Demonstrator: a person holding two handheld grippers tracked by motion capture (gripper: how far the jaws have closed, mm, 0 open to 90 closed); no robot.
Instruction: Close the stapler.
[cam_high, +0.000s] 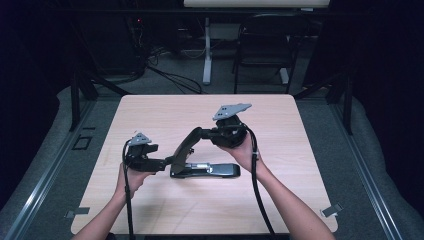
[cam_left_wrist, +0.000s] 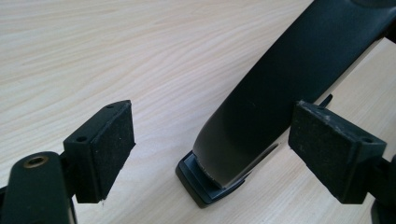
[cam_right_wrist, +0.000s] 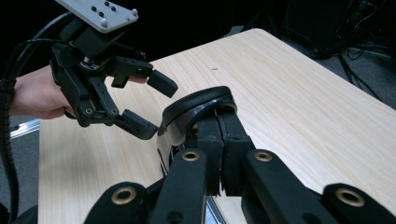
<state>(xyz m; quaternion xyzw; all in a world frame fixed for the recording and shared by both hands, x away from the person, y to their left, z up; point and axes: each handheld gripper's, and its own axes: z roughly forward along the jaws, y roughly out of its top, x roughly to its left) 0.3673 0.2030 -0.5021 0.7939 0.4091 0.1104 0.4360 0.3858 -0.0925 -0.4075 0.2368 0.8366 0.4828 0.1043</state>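
Beyond the desk's far edge stand a folding chair and a white table leg, well clear of your work. Your left gripper reaches in level from the left, jaws released and straddling the stapler's hinge end without pressing it. Your right gripper points left, clenched on the tip of the stapler's raised lid. The black stapler lies near the desk's middle, its base lengthwise along the near edge, lid tilted up toward the right.
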